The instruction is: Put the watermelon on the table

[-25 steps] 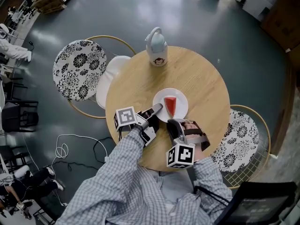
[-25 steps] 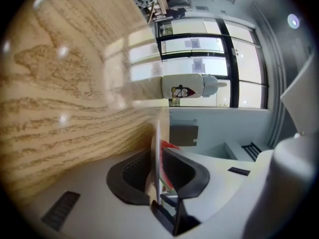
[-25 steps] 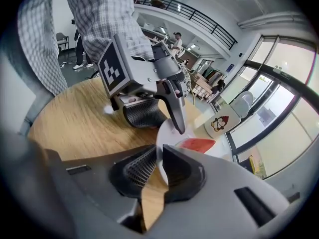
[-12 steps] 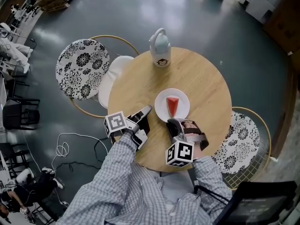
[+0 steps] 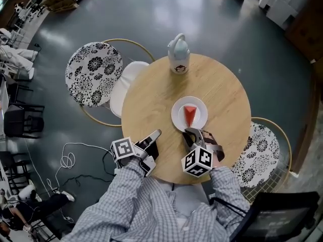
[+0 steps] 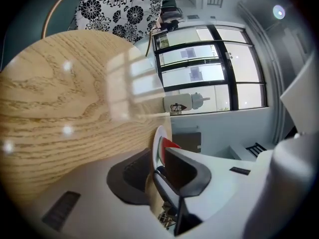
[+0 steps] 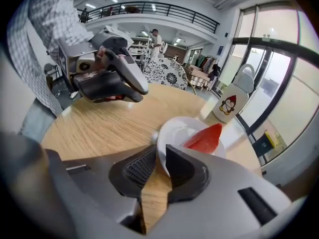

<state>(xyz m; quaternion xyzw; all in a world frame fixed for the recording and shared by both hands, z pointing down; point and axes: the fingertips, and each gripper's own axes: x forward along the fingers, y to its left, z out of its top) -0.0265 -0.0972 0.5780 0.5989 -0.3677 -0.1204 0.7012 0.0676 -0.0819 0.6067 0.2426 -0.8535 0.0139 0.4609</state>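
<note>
Overhead, the head view shows a round wooden desk [image 5: 151, 92] at frame centre. A white plate [image 5: 176, 114] sits on it right of centre, and the watermelon slice [image 5: 190, 116] lies on that plate, point toward the lower edge. A pale bottle with a penguin print [image 5: 178, 54] stands upright at the desk's upper rim, well apart from the plate. The left tool [image 5: 154, 138] is at the lower-left edge of the desk, apart from the plate. The right tool [image 5: 190, 134] meets the plate's lower rim. Two floral-cushioned chairs flank the desk, one at upper left [image 5: 93, 73] and one at lower right [image 5: 257, 153]. Checked sleeves fill the lower frame.

Left gripper view: the jaws stand slightly apart with nothing between them; only bare desk grain shows through the gap. Plate and watermelon appear beyond the tips, not touching them. The bottle is farther off at centre frame.

Right gripper view: the jaws are closed on the near rim of the plate, whose white edge runs down between the pads. The watermelon lies on the plate just beyond, at centre right. The bottle stands upright at upper right, and the left tool hovers over the desk at upper left.
</note>
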